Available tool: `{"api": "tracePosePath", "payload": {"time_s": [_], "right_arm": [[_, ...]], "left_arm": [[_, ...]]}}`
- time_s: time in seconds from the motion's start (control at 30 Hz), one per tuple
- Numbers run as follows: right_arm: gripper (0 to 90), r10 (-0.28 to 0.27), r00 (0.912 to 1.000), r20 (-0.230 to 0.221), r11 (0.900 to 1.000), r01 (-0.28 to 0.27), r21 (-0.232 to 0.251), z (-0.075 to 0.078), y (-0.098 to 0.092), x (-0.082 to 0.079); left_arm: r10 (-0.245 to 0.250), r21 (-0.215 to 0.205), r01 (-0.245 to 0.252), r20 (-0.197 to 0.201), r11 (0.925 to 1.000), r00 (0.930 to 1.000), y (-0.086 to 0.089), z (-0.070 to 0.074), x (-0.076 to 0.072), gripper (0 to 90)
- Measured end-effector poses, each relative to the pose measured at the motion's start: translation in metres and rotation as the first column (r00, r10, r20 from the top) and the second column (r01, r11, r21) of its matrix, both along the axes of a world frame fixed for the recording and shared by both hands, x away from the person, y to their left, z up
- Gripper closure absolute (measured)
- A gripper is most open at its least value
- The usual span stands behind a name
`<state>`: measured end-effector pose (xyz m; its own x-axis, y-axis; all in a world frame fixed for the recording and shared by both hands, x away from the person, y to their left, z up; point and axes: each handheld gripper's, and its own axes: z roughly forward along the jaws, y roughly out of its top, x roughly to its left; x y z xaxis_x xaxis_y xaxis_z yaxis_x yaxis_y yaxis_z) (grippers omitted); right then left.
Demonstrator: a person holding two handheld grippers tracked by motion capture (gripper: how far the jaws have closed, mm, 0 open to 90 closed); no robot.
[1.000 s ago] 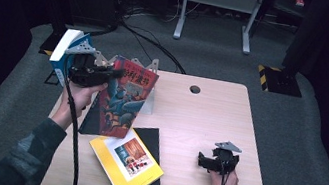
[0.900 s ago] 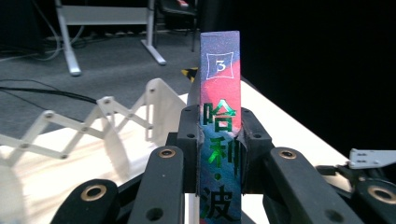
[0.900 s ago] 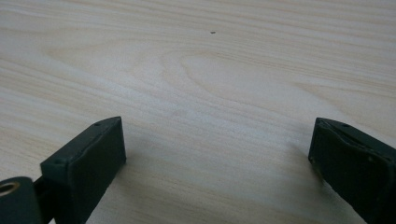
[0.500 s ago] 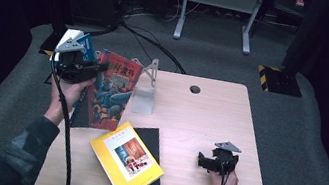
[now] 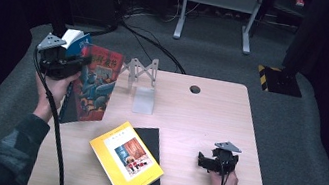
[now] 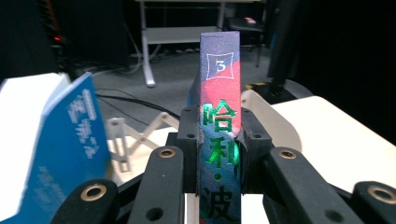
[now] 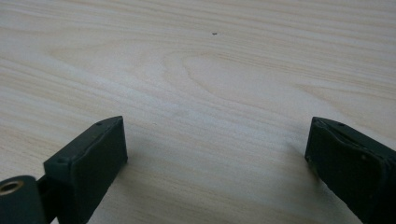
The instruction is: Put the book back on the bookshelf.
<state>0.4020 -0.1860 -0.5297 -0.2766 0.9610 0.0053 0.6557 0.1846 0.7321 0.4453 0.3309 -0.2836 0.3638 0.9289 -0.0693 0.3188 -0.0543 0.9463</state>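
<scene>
The left gripper [image 5: 72, 63] was clamped on the spine of a red book [image 5: 95, 85], which stood upright at the far left corner of the table [image 5: 209, 115]. In the left gripper view both pads [image 6: 188, 140] pressed the spine [image 6: 219, 121], which bore a "3" and green lettering. A blue book [image 6: 60, 144] stood just beside the red book, on its outer side. The right gripper [image 5: 205, 161] rested near the table's near right edge, jaws spread wide over bare wood [image 7: 201, 93], holding nothing.

The table was pale wood with a round cable hole [image 5: 195, 89] near its far edge. A folding metal bookend [image 5: 142, 76] stood right of the red book. A yellow book [image 5: 126, 159] lay askew on a black book [image 5: 152, 138] near the table's front edge. A grey cloth [image 5: 299, 125] spread under and around the table; beyond it the room was dark, with cables [image 5: 150, 44] on the floor and a metal stand [image 5: 217, 10].
</scene>
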Motion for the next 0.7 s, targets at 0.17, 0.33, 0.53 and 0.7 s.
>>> {"api": "tracePosePath", "payload": {"time_s": [0.17,0.33,0.53,0.7], "right_arm": [[4.8,0.0,1.0,-0.001,1.0,0.0,0.001,0.0,0.0,0.0],[5.0,-0.001,1.0,0.001,1.0,0.001,0.001,0.0,0.0,0.0],[5.4,-0.001,1.0,0.002,1.0,0.001,0.001,0.0,0.0,0.0],[5.7,-0.002,1.0,0.002,1.0,0.002,0.002,0.0,0.001,-0.001]], "left_arm": [[0.073,0.011,-0.073,0.038,0.9973,0.9966,0.009,0.004,0.0,74.8],[0.147,0.041,-0.149,0.063,0.9879,0.9872,0.012,0.006,0.001,74.8],[0.212,0.05,-0.218,0.092,0.9748,0.9729,0.019,0.008,0.001,74.8],[0.252,0.048,-0.259,0.107,0.9648,0.9617,0.022,0.006,0.003,74.8]]}}
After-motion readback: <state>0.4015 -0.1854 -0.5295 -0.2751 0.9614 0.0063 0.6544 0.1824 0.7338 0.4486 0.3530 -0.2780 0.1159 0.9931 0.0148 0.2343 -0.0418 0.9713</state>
